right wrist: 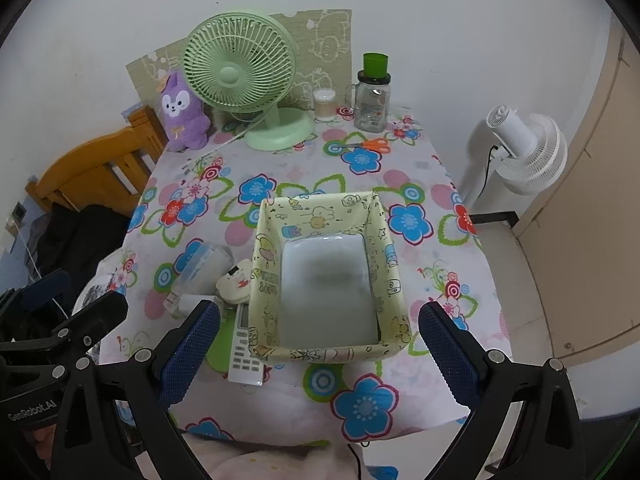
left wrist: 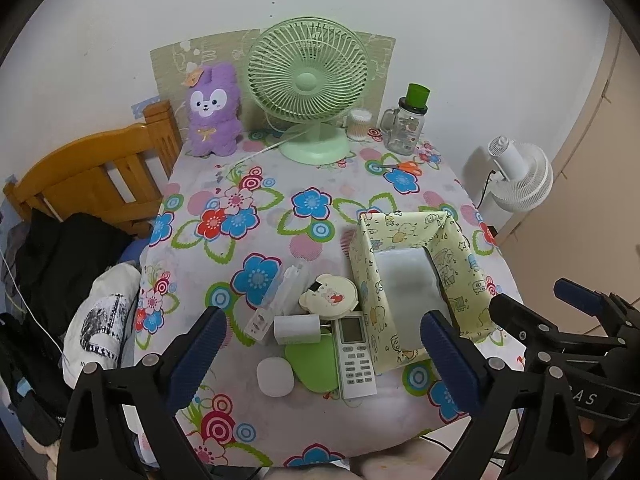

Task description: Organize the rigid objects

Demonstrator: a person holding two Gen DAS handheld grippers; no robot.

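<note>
A yellow cartoon-print storage box stands open and empty on the floral table. Left of it lies a cluster: a white remote control, a cream bear-shaped case, a white cylinder, a green flat piece, a white round puck and a clear plastic case. My left gripper is open and empty, above the cluster. My right gripper is open and empty, at the box's near edge.
At the table's back stand a green desk fan, a purple plush rabbit, a cotton swab jar, a glass jar with green lid and orange scissors. A wooden bed frame is left, a white floor fan right.
</note>
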